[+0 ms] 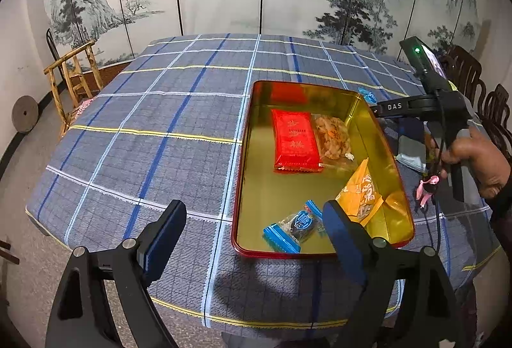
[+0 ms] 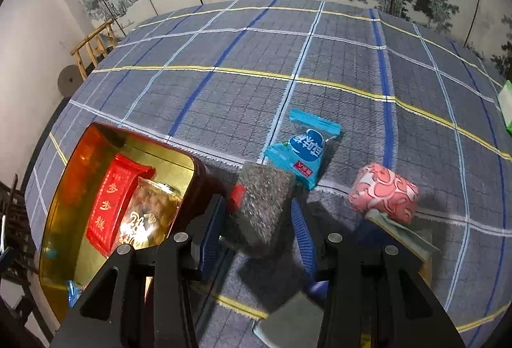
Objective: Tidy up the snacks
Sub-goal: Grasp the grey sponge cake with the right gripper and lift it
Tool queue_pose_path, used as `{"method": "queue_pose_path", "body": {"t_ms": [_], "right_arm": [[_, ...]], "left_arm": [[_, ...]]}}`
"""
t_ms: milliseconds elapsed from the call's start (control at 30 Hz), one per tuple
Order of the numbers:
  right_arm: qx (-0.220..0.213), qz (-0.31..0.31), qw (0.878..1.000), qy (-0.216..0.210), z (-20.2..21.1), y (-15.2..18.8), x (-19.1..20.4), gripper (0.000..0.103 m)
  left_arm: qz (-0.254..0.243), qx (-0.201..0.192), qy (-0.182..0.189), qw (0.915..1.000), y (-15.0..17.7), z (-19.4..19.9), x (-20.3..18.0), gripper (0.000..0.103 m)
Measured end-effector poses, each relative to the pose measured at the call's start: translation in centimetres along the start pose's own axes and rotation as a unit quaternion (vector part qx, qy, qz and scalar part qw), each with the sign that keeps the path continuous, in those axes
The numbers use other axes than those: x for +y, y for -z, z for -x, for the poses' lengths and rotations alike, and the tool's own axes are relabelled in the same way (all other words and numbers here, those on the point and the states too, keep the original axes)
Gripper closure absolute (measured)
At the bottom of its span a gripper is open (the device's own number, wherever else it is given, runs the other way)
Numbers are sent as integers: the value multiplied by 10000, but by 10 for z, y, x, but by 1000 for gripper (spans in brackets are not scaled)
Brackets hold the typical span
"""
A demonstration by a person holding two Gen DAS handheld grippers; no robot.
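Note:
A gold tin tray with a red rim [image 1: 256, 175] lies on the checked tablecloth. It holds a red packet [image 1: 296, 140], a clear bag of snacks [image 1: 332, 136], an orange bag [image 1: 360, 191] and a small blue-ended sweet [image 1: 296, 228]. My left gripper [image 1: 252, 236] is open and empty over the tray's near left corner. My right gripper [image 2: 256, 220] has its fingers on both sides of a grey silvery packet [image 2: 262, 204], which looks blurred and lifted off the cloth beside the tray [image 2: 64, 188]. A blue packet [image 2: 304, 149] and a pink wrapped snack [image 2: 384, 194] lie beyond.
A flat greenish packet [image 2: 400, 229] lies under the pink snack and another grey packet [image 2: 294, 319] lies by the right gripper's base. A green box [image 2: 505, 104] sits at the right edge. Wooden chairs [image 1: 73, 79] stand around the table before a painted screen.

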State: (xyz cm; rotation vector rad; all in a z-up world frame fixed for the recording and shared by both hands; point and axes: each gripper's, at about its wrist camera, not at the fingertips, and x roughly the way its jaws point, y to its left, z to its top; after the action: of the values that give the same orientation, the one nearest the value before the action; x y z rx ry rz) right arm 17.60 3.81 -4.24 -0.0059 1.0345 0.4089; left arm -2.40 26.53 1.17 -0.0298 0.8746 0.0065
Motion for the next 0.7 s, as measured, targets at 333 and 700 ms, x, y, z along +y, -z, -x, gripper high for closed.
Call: {"method": "queue_pose_path", "body": {"t_ms": [333,700], "right_arm": [[252,193,9993,182,-13,0,-1,65],[165,410,9988,232,-12,2,3,67]], "left_arm": [[138,131,26,9998,0,-7,11,19],[-272,104,206,9994,-16,0,-7,19]]}}
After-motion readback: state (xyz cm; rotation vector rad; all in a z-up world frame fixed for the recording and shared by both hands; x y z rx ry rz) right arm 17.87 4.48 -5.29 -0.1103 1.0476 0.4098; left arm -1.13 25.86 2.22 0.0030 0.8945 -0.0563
